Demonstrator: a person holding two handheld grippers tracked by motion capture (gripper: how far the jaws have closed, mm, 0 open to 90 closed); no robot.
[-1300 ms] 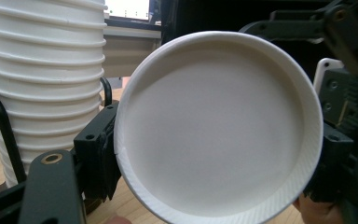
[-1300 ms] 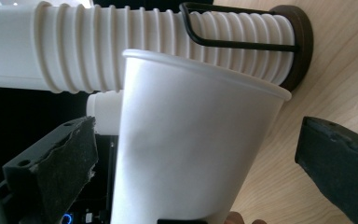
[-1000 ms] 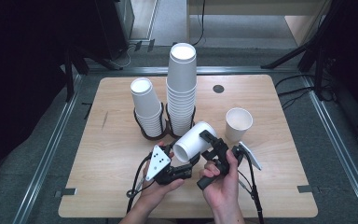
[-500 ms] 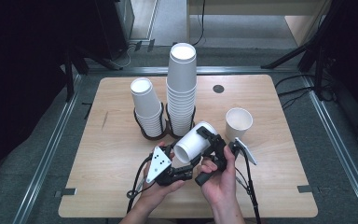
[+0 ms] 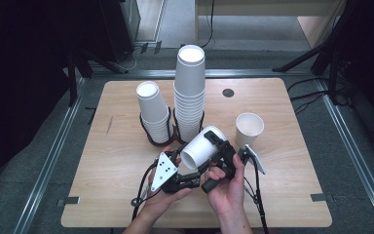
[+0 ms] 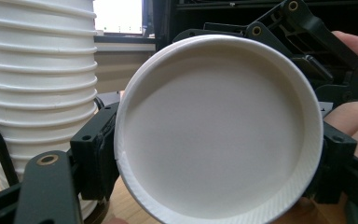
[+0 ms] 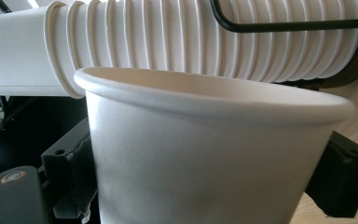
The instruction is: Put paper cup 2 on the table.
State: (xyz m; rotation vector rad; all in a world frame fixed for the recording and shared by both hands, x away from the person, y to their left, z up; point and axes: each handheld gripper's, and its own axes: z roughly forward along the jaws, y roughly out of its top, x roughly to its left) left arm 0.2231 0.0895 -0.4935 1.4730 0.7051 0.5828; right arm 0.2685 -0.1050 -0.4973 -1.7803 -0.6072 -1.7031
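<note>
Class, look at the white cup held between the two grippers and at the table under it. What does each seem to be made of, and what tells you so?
Held cup: probably paper, matt white; it has a thin rolled rim and a faint side seam in the left gripper view.
Table: looks like pale wood or a wood-look board, smooth and low in sheen, with light grain lines; which one cannot be told.

Both hands come in from the bottom of the high view, close together near the front edge. The left hand (image 5: 163,197) is wrapped around the left gripper (image 5: 187,170), with its grey three-cornered plate facing up and a cable trailing back toward the person. The right hand (image 5: 226,187) holds the right gripper (image 5: 219,146), angled up and to the left. Both sets of jaws are clamped on something, one jaw on each side, as each gripper view shows. The two grippers sit just beside each other, nearly touching.
</note>
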